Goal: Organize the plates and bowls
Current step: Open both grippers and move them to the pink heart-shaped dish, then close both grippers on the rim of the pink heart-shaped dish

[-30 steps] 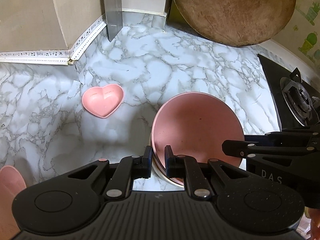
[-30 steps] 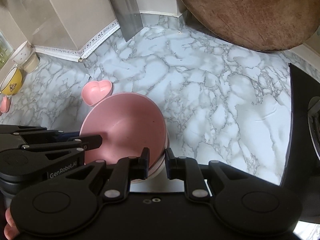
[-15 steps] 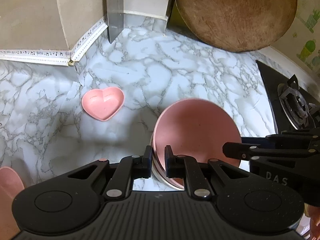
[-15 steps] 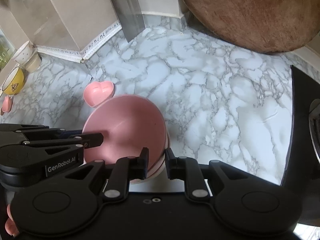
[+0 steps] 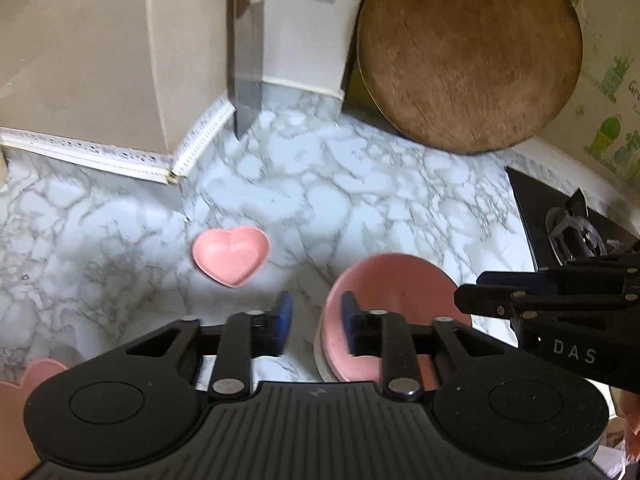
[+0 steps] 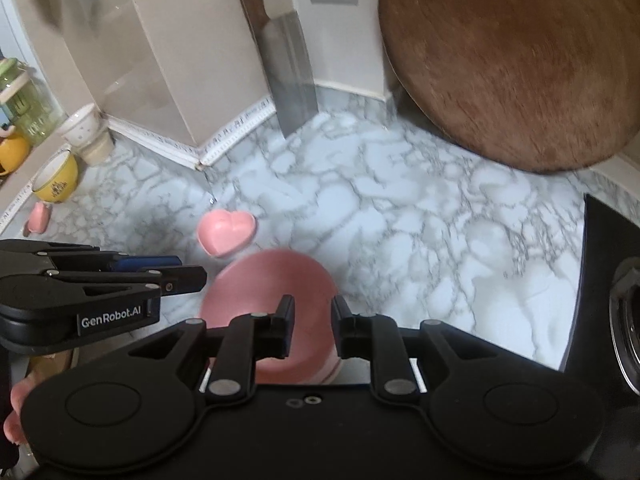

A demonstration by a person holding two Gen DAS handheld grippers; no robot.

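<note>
Marble counter: left gripper jaws opening, letting go of the pink plates now stacked; right gripper jaws opening too, rim between them, freeing both for the heart dish.

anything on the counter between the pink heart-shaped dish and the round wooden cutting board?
Nothing: only bare marble-pattern countertop between the pink heart-shaped dish and the round wooden cutting board leaning on the wall. Both wrist views show it.

Grey-veined white marble counter. On it: pink heart dish, stacked pink bowls, round wooden board leaning at back wall, black stove at right edge, yellow bowl far left.
</note>
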